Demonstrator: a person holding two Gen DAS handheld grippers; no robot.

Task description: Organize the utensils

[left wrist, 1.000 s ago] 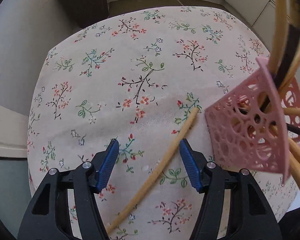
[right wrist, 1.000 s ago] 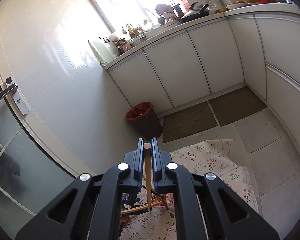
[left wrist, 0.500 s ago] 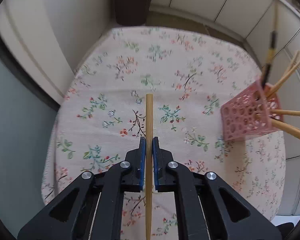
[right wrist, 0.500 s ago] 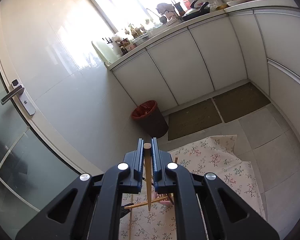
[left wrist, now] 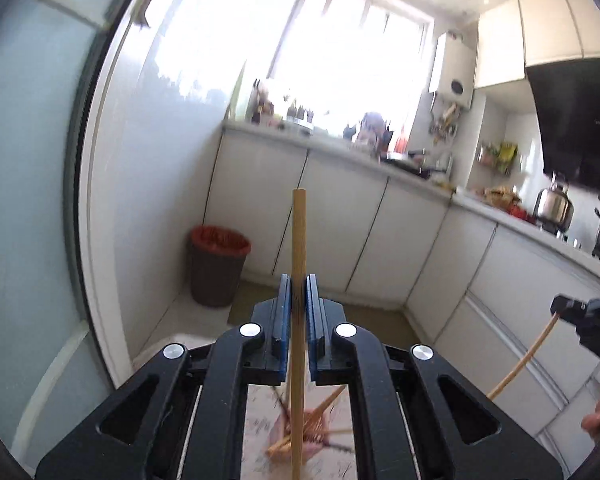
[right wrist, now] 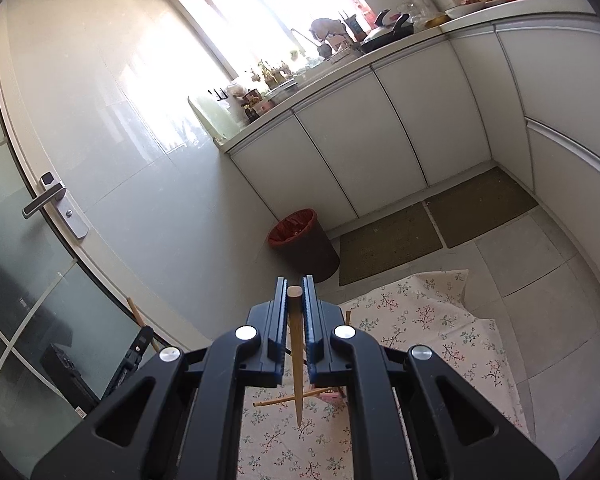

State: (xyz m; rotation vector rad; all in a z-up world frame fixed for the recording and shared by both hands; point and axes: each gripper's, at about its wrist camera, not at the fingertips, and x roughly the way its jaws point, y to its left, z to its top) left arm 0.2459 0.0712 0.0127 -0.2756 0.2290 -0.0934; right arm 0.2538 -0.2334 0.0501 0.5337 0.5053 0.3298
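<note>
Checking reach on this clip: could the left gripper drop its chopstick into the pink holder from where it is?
Probably yes. The left gripper is shut on its chopstick, and the pink holder shows blurred below between its arms. Nothing visibly blocks a descent, though chopsticks already splay out of it.

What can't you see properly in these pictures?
- Pink holder: left view, blurred and mostly behind the left gripper; right view, only a sliver shows past the right gripper.
- Left chopstick: lower end cut off by the picture's bottom edge.
- Counter clutter: too small, washed out by window glare.
</note>
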